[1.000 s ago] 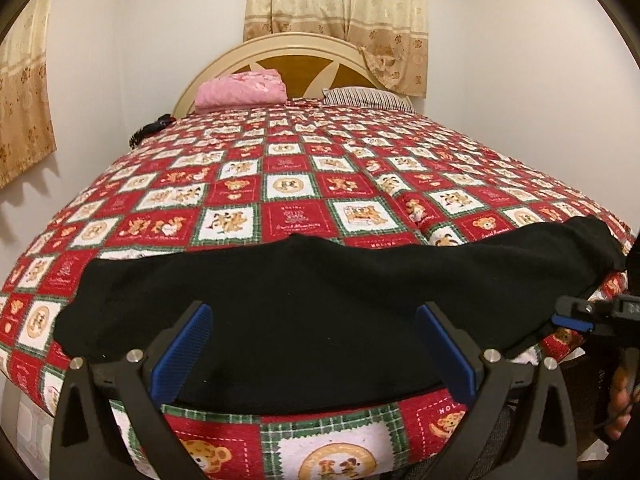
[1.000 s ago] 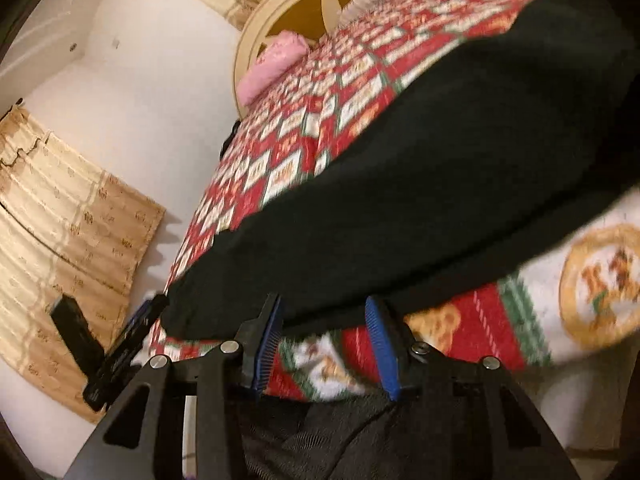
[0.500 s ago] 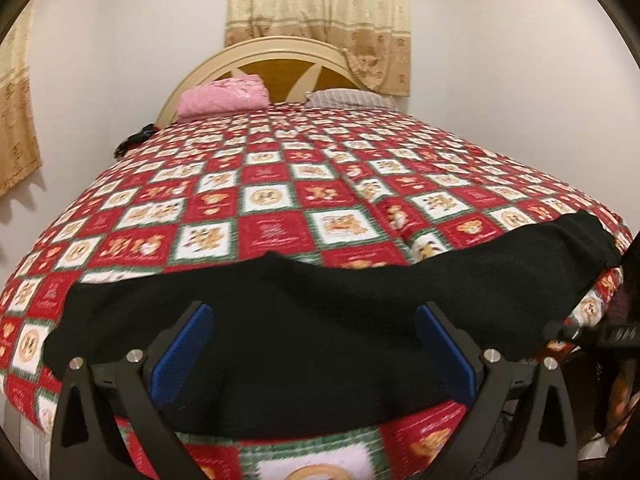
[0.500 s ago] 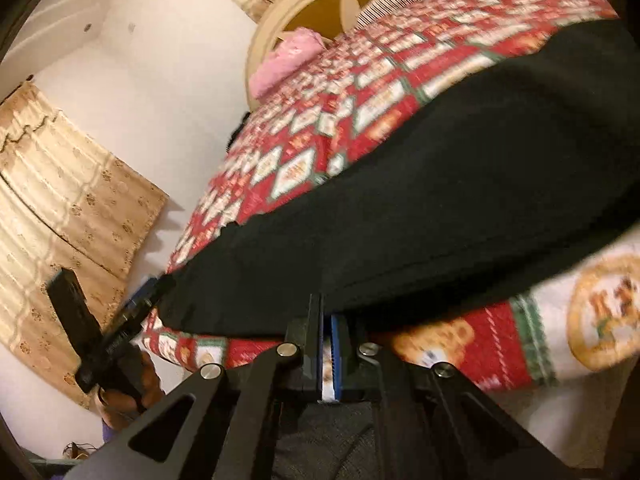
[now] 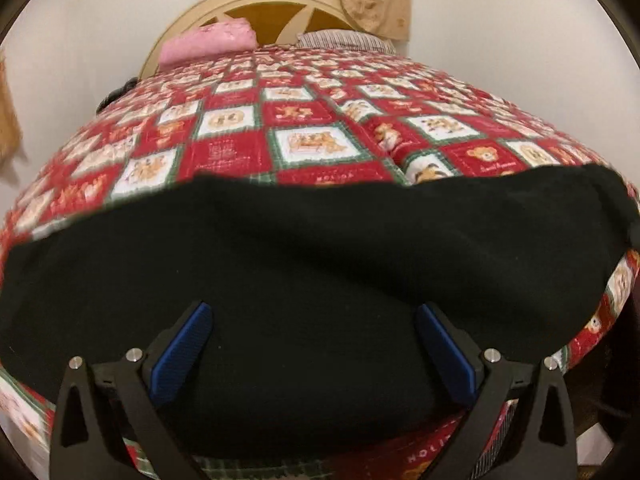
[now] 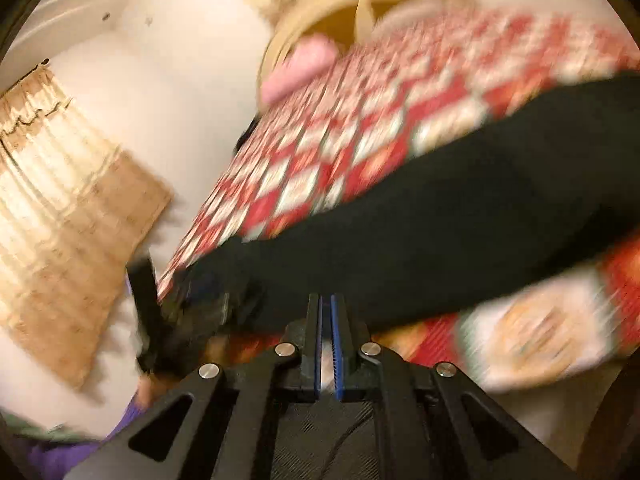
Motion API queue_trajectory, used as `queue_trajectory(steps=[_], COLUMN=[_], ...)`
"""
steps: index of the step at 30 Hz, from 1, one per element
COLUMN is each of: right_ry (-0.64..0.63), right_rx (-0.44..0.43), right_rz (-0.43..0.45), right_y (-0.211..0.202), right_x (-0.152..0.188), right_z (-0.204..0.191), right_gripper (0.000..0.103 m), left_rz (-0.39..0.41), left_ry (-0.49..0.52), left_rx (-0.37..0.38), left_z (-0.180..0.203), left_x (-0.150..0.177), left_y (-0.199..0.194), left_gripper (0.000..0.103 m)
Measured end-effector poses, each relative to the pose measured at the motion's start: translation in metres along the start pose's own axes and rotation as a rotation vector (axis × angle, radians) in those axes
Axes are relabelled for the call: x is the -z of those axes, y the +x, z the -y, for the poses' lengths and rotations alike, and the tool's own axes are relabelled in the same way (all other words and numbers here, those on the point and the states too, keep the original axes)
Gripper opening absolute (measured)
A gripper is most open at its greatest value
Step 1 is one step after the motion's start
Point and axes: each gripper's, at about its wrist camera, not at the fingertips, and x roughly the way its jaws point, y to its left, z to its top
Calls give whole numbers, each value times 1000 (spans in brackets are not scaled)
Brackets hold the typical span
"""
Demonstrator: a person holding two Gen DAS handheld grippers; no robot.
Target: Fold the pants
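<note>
- Pants are lying across the bed at its near edge, filling 6 o'clock.
- Right gripper, open a second ago, is now showing jaws together at the hem; whether cloth is pinched is unclear.
- Left gripper is closing in, jaws apart over the fabric, suggesting a fold is starting.

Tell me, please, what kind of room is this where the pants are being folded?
Most likely a home bedroom. A bed with a curved headboard carries a red patchwork bedspread, a pink pillow lies at its head, and beige curtains hang on the wall. The black pants lie across the bed's near edge.
</note>
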Motion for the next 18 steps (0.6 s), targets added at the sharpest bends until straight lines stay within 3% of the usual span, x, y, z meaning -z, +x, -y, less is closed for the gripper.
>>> queue_trajectory(steps=[2,5,7,9,10,12,14,18], right_ry=[-41,-155,-268,-240,-177,-110,-16,-51], right_rx=[58,90,224,300,234,254,207,148], right_rz=[54,37,2,-35,-2,42,69,97], right_y=[2,32,64,79,76,67,55,41], right_x=[-15,-36,-45,-54,-62,-74,-78,-65], right_z=[1,-7,-5,20,39,63,79,51], right_gripper=[4,4,4,0,0,0,0,3], left_rz=[7,10,15,23,27,32,33,25], left_ry=[26,19,4,4,11,16,17,26], left_rx=[-27,-35,-29,-29,-30,-32,-34,-30], left_z=[2,0,-3,-3,-3,-2,-2,-3], left_x=[2,6,10,13,13,12,12,13], left_y=[-4,-9,-10,-12,-11,-7,-6,-6], left_gripper=[103,103,103,103,103,103,103,103])
